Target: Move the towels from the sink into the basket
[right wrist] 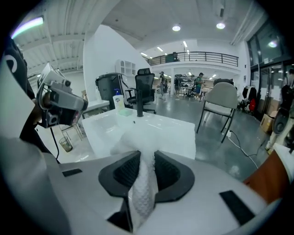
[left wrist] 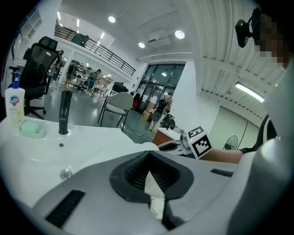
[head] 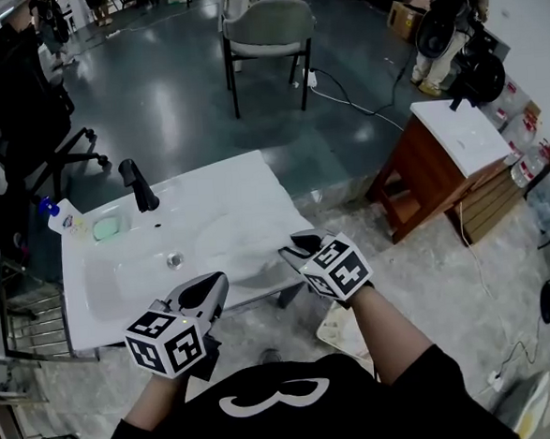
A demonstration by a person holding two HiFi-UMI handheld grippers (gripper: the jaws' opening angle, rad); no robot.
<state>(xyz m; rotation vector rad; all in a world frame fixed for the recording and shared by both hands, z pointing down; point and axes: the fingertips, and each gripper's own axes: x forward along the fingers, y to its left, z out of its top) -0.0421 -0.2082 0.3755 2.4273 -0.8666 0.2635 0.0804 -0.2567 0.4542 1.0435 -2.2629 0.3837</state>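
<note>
"White and bumpy, that's the towel (right wrist: 143, 195) I've got. The two fingers of my right gripper (right wrist: 147, 156) are squeezed on it, and a strip of it goes right between them."

"Where's the rest of it?"

"It runs from my fingers to a soft heap in the sink (head: 239, 174). The heap is in the right side of the bowl, at about one o'clock from me."

"And your other hand?"

"My left gripper (left wrist: 149, 156) is at about eleven o'clock, over the front edge of the sink. Its fingertips are together. A bit of white shows in the slit behind the tips. I can't tell what that is."

"What's at the back?"

"The black tap (head: 137, 184), on the far rim at eleven o'clock. A green soap dish (head: 106, 227) sits at eight o'clock from the tap."
</note>
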